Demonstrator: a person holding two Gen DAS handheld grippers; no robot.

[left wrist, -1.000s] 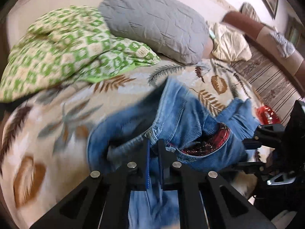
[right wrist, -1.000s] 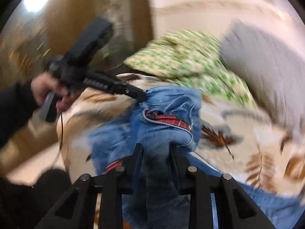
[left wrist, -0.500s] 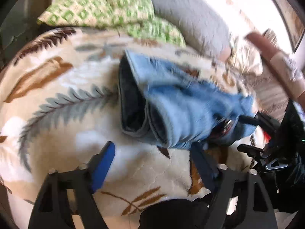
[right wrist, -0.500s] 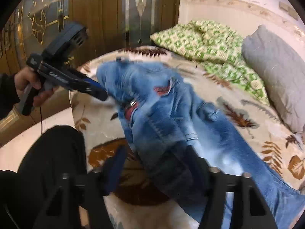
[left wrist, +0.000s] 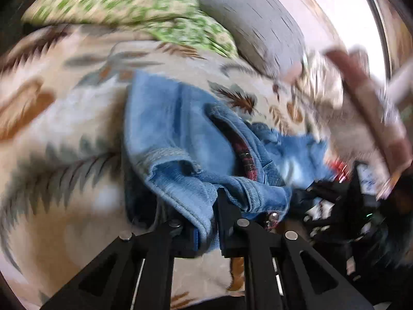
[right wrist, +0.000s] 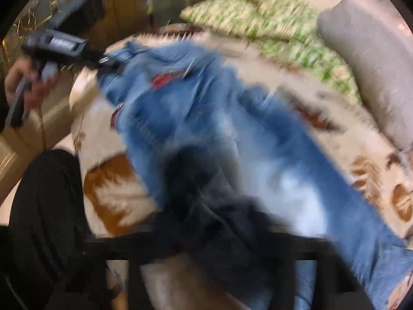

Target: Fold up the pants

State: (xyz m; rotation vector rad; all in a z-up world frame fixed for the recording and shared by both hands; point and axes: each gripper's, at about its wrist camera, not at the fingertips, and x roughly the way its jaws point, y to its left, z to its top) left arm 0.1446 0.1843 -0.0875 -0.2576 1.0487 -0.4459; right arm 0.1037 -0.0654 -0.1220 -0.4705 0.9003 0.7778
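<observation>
Jeans (left wrist: 185, 139), rumpled on the bed (left wrist: 64, 118): left claw (left wrist: 206, 230), just closed, clamps the waistband edge, likely to lift for a fold; right claw (right wrist: 219, 222), closing lately, too blurred to tell its grip.

Blue jeans (right wrist: 232, 134) sprawl blurred across the leaf-print bedspread (right wrist: 322, 108).
</observation>
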